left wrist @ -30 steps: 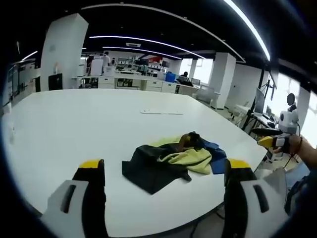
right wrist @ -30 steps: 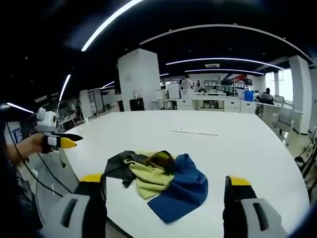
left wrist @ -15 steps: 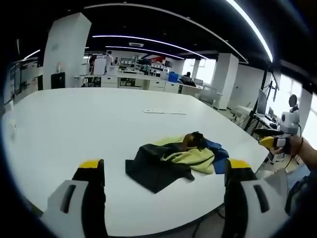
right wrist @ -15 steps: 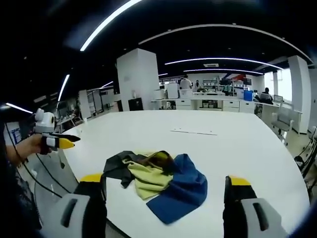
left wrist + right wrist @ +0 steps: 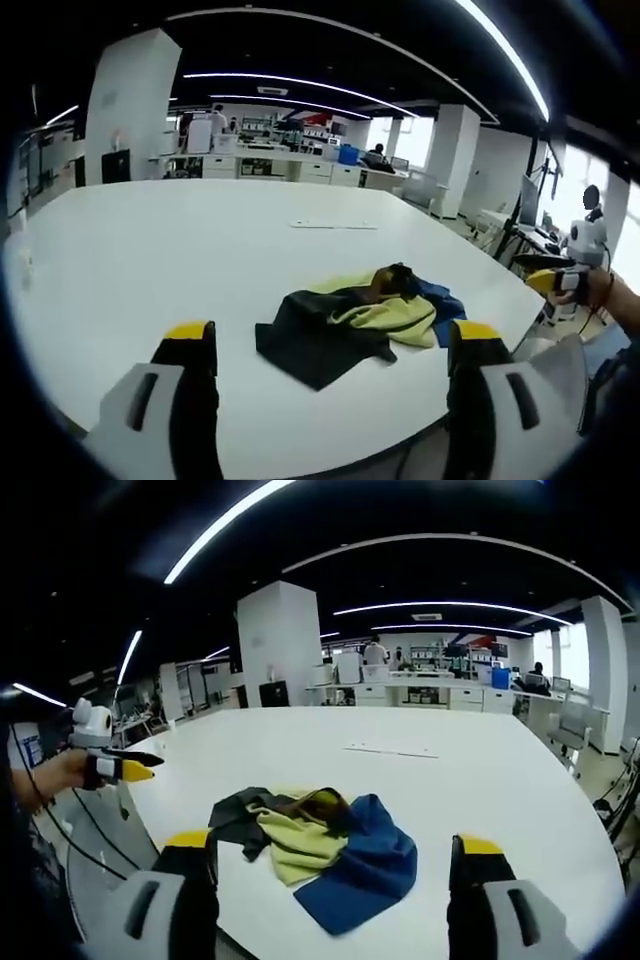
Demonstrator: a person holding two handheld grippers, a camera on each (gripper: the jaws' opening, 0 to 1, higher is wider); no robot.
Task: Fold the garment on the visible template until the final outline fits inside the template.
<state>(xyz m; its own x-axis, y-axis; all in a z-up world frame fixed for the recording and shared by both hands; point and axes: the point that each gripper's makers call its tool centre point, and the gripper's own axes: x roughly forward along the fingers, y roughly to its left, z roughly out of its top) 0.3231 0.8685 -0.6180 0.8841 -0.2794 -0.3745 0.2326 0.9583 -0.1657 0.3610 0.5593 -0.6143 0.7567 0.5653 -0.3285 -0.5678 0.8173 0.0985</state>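
The garment [image 5: 352, 325] is lying crumpled on the white worktop [image 5: 200, 250], ahead of the left tool [image 5: 330, 345] and between the lines of its two jaws, which are standing wide apart and holding nothing. The garment is showing black, yellow-green and blue parts. In the right gripper view, the right tool [image 5: 335, 855] is also hovering with its jaws spread, and the garment [image 5: 320, 845] is lying just ahead of it, near the worktop's [image 5: 480, 780] close edge. The other tool [image 5: 120, 768] is appearing far to its left, in a hand [image 5: 55, 775]. A thin strip [image 5: 333, 225] is lying farther away on the worktop.
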